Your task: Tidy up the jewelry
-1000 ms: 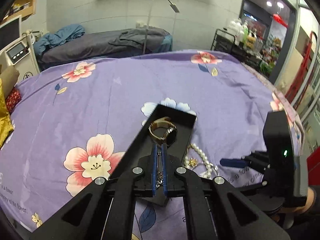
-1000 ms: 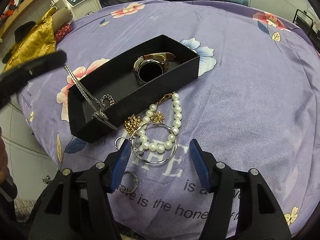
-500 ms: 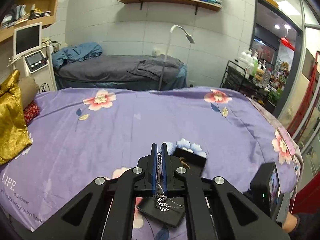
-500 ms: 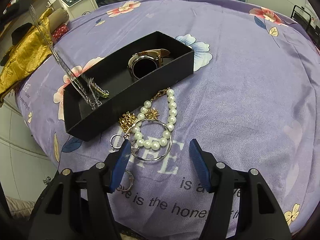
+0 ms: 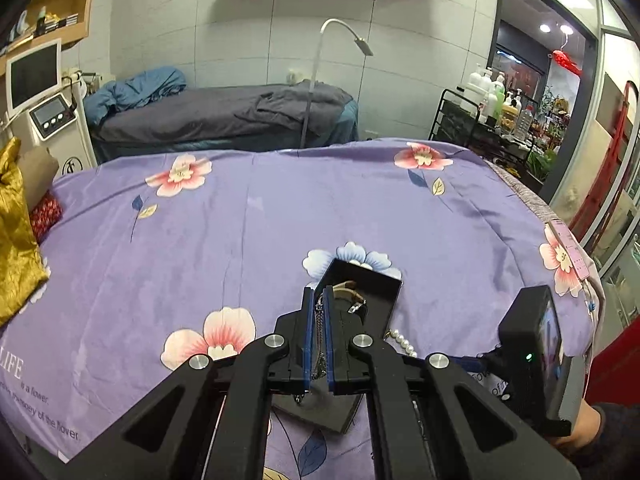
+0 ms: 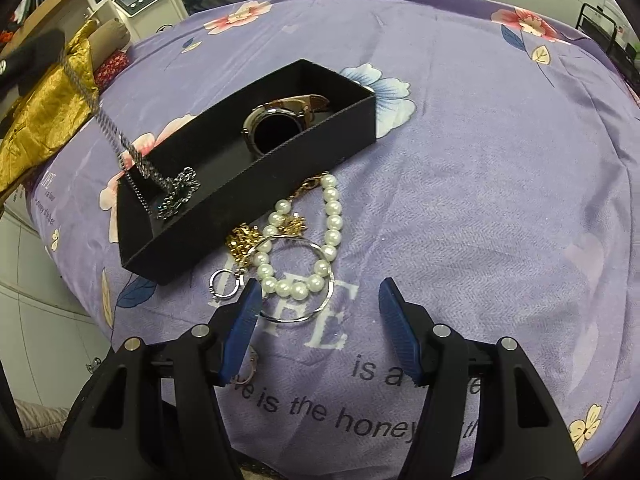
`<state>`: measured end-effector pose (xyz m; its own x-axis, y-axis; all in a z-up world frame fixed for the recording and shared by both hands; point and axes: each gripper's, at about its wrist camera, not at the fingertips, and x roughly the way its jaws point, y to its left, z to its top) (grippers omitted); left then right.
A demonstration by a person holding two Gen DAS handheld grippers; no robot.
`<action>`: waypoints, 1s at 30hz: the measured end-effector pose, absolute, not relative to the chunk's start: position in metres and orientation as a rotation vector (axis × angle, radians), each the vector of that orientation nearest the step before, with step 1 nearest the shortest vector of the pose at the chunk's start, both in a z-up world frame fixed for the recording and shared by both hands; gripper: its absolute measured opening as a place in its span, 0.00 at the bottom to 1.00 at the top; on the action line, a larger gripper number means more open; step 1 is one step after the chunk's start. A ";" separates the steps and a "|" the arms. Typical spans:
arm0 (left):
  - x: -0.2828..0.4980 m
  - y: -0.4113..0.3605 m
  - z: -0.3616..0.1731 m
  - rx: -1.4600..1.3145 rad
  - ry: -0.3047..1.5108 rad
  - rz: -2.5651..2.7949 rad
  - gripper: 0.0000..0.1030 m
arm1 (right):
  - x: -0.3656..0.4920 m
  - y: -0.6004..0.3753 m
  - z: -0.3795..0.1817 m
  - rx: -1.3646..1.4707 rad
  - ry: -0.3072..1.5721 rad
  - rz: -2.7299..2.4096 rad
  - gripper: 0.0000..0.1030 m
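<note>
The thin silver metal chain (image 5: 319, 334) is pinched between the two blue pads of the left gripper (image 5: 319, 300), whose jaws stand almost together around it. In the right wrist view the chain (image 6: 120, 140) runs down slanted from the left gripper (image 6: 34, 54), at the upper left edge, into the long black open cardboard box (image 6: 280, 184); its lower end with a dark pendant lies bunched on the box floor at the near left end. So the chain hangs below this claw and is partly in the box already.

At the far end of the same box lies a round wristwatch with dark face and brown strap (image 6: 280, 120).

The right gripper (image 6: 320, 292) is wide open and holds nothing. Just in front of its fingers, on the cloth beside the box's long wall, lie a white pearl bracelet (image 6: 316, 248), a large thin silver hoop (image 6: 298, 280) across it, a gold ornament (image 6: 240, 240) touching the box side, and a small silver ring (image 6: 224, 284) next to the left finger. Another small ring is half hidden under that finger.

All this rests on a purple cloth with flower print and printed words (image 6: 480, 180)
</note>
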<state>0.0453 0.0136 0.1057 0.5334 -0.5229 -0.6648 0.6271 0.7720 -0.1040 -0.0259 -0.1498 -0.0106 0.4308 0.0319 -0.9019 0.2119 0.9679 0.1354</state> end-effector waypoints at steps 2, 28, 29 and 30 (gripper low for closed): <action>0.049 0.014 0.095 0.172 0.769 -0.660 0.19 | -0.026 -0.153 -0.012 0.257 1.123 -0.125 0.60; 0.008 0.005 0.015 0.289 0.871 -0.558 0.79 | -0.016 -0.129 -0.021 0.063 1.122 -0.129 0.41; 0.010 0.008 0.015 0.278 0.876 -0.549 0.79 | -0.016 -0.127 -0.021 0.053 1.120 -0.131 0.39; 0.012 0.011 0.016 0.275 0.877 -0.539 0.79 | -0.015 -0.126 -0.022 0.044 1.124 -0.134 0.36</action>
